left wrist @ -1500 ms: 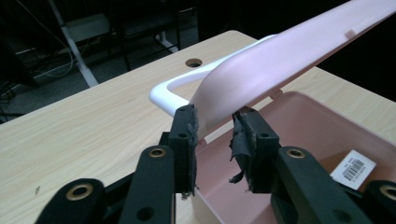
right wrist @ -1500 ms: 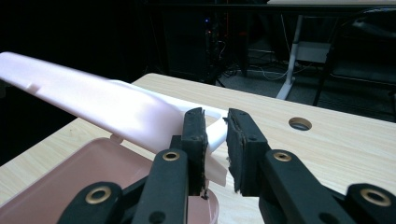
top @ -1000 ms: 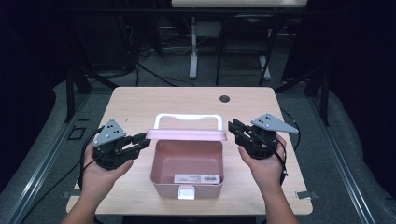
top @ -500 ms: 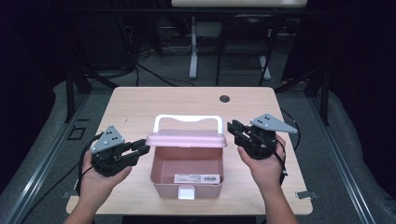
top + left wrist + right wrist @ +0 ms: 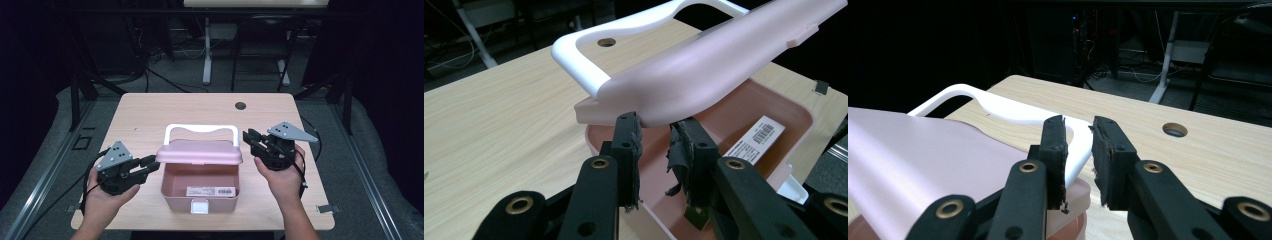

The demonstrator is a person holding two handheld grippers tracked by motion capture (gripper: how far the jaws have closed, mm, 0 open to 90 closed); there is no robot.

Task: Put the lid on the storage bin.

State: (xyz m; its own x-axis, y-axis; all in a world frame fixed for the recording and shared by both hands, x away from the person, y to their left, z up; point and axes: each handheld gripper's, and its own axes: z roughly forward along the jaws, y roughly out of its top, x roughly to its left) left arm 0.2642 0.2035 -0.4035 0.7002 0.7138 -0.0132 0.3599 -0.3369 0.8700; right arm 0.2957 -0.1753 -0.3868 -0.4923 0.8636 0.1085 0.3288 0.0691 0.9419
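Lid [image 5: 199,151] has swung further down over the pink box [image 5: 200,187]; closing proceeds. Left gripper [image 5: 150,164], at 9 o'clock, and right gripper [image 5: 248,138], at 3 o'clock: jaws apart, empty.

**Box mid-table, a gripper on each side**

The box [image 5: 200,187] sits at the lower centre of the table [image 5: 150,115], lid [image 5: 199,151] raised over its far edge, handle [image 5: 201,129] behind. Left gripper [image 5: 150,165] lies lower left, right gripper [image 5: 248,138] right. A label [image 5: 211,191] lies inside the box.

Parted tongs [image 5: 1079,150] near white handle [image 5: 998,111], pink lid [image 5: 913,160]
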